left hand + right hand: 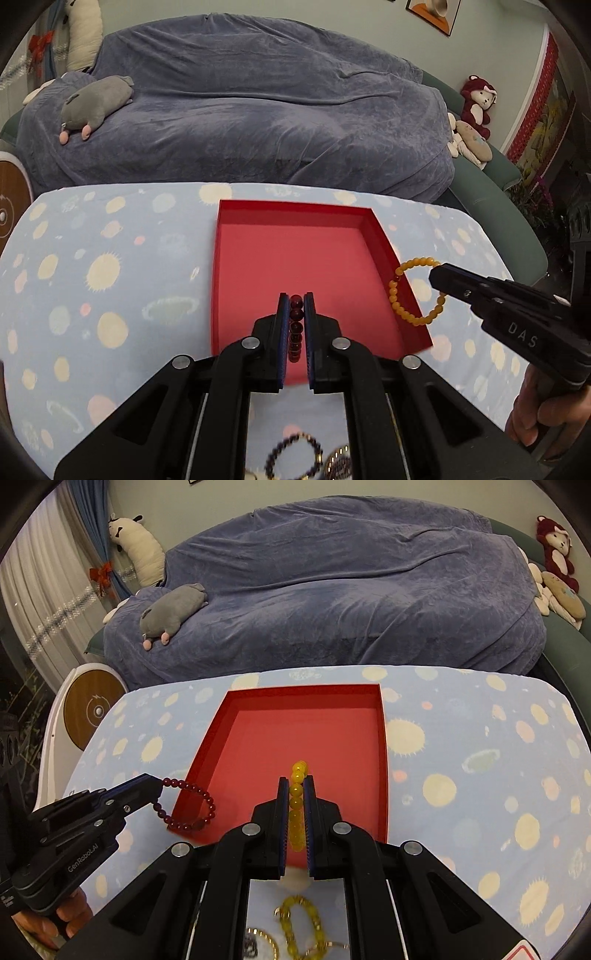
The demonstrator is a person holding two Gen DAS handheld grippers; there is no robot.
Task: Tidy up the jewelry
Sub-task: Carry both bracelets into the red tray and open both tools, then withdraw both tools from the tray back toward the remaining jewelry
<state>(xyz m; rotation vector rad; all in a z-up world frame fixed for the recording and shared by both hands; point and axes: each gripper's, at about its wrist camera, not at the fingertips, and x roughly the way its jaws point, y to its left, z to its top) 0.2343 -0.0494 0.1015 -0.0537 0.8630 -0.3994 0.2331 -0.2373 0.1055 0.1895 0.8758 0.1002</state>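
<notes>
Both grippers are up over the table, each pinched on a bead bracelet. The left gripper point(295, 299) has its jaws clamped on a dark red bracelet point(188, 805); from the right wrist camera the loop hangs free below the fingertips, over the near left corner of the red tray point(236, 221). The right gripper point(295, 781) is clamped on a yellow bracelet point(415, 291); in the left wrist view its loop dangles across the tray's right wall, partly inside and partly outside. Whether either loop touches the tray I cannot tell. The tray itself is open, shallow, and sits on a pale blue cloth with planet and sun prints point(110, 266) covering the table. Close under the grippers more jewelry lies on the cloth: a dark beaded bracelet point(293, 458) beneath the left one, and a yellow beaded bracelet point(299, 926) with a thin gold piece point(264, 939) beside it beneath the right one. A hand point(535, 417) grips the right tool's handle. Behind the table a sofa under a blue-grey throw point(332, 590) carries a grey plush toy point(171, 611).
</notes>
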